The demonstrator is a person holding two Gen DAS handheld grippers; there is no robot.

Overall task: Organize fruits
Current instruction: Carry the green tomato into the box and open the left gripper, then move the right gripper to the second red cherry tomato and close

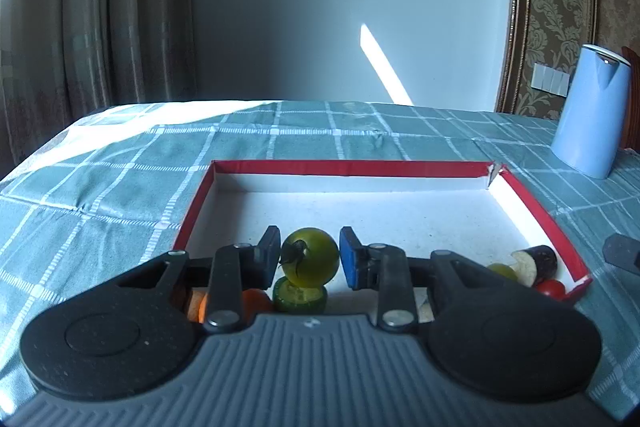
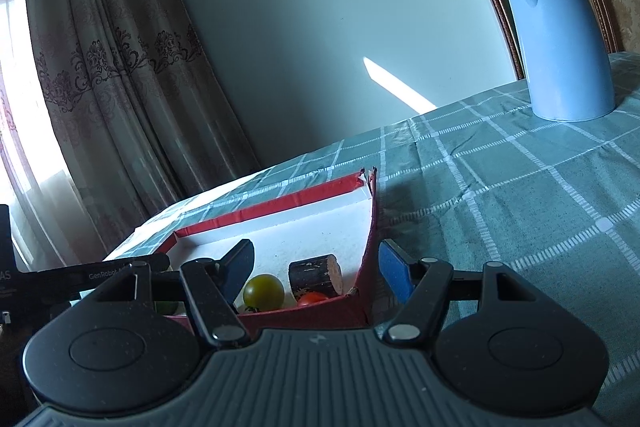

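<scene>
A red-rimmed white box [image 1: 352,167] lies on the checked tablecloth. My left gripper [image 1: 309,259] is over its near part, jaws open around a green tomato [image 1: 310,262] that rests on a green cucumber slice [image 1: 299,294]; the left pad touches it, the right pad stands just clear. An orange piece [image 1: 256,301] lies beside the slice. An eggplant chunk [image 1: 536,263], a red tomato [image 1: 551,289] and a small green fruit [image 1: 502,270] sit in the box's right corner. My right gripper [image 2: 316,269] is open and empty above that corner, over a green tomato [image 2: 264,291], the eggplant chunk [image 2: 316,277] and the red tomato [image 2: 312,298].
A blue kettle [image 1: 592,111] stands on the table at the far right, and shows in the right wrist view [image 2: 556,35]. Curtains hang behind the table's left edge. The left gripper's body [image 2: 80,277] shows at the left of the right wrist view.
</scene>
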